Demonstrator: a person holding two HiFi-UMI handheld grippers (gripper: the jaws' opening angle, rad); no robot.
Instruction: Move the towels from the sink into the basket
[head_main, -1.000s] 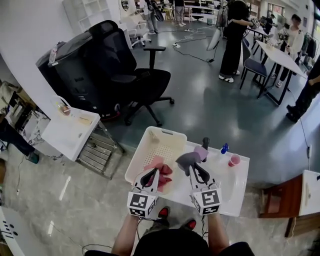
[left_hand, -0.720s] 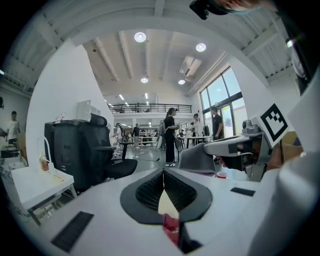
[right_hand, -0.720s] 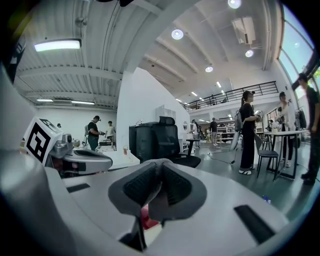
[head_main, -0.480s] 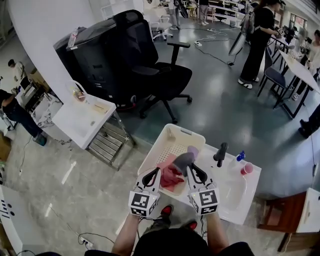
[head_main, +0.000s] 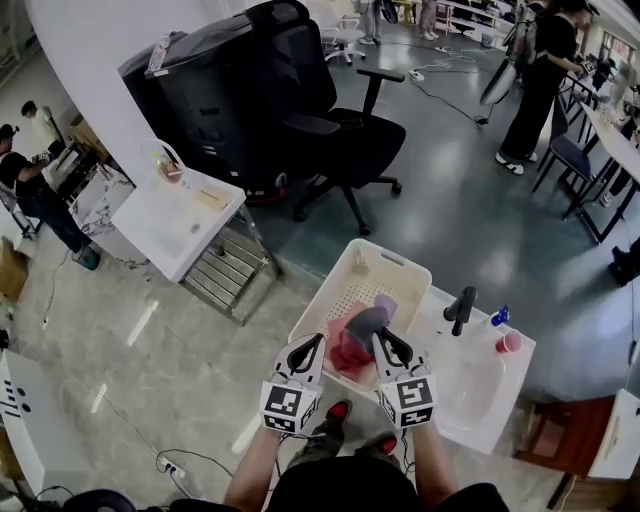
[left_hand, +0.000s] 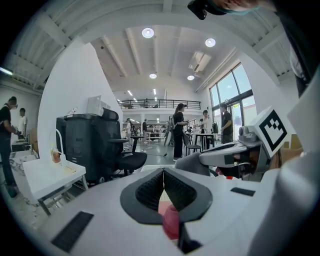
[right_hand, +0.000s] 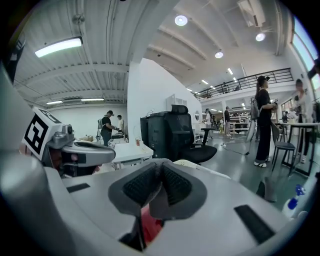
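Note:
The white basket (head_main: 345, 265) stands left of the white sink (head_main: 470, 385). My right gripper (head_main: 380, 335) (right_hand: 159, 182) is shut on a grey towel (head_main: 368, 320) (right_hand: 156, 202), which hangs over the basket's near right part with a purple fold at its far end. My left gripper (head_main: 315, 345) (left_hand: 163, 185) is over the basket's near edge with its jaws together. A pink towel (left_hand: 170, 222) shows pinched behind its tips. That pink towel joins a red heap (head_main: 350, 355) lying in the basket. The inside of the sink is mostly hidden by my right gripper.
A black faucet (head_main: 460, 305), a blue bottle (head_main: 498, 316) and a red cup (head_main: 510, 342) stand on the sink's far rim. A black office chair (head_main: 330, 130) and a small white table (head_main: 180, 220) stand beyond. People stand at the back right.
My right gripper has carried the grey towel leftward from the sink's edge to over the basket. My left gripper stays at the pink and red towels.

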